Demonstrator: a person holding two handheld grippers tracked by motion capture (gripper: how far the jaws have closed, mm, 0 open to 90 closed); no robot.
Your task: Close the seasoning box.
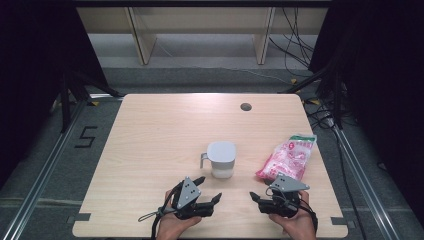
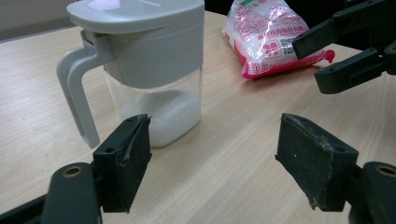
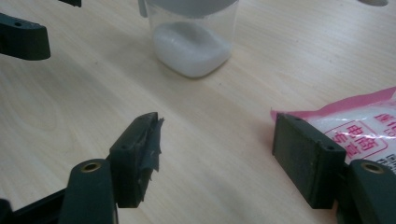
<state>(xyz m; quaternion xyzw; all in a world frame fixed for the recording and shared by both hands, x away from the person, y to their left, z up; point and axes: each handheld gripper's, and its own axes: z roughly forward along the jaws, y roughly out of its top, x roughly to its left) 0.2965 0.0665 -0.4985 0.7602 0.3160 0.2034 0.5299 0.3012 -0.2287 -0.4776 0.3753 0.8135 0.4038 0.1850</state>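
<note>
A clear jug (image 1: pixel 221 159) with a grey lid and handle stands near the table's middle front, with white granules in its bottom (image 2: pixel 173 116). A pink and white bag (image 1: pixel 289 157) lies to its right. My left gripper (image 1: pixel 210 188) is open, just short of the jug, with nothing between its jaws (image 2: pixel 215 154). My right gripper (image 1: pixel 260 192) is open too, low over the table in front of the bag. In the right gripper view (image 3: pixel 217 149) the bag's corner (image 3: pixel 359 126) lies by the right-hand jaw, and the jug (image 3: pixel 191 46) stands farther off.
The wooden table (image 1: pixel 150 130) has a small round cable hole (image 1: pixel 245 106) at its back right. Both hands are near the front edge. Dark curtains, metal floor rails and cables surround the table, and a pale shelf unit (image 1: pixel 200 25) stands behind.
</note>
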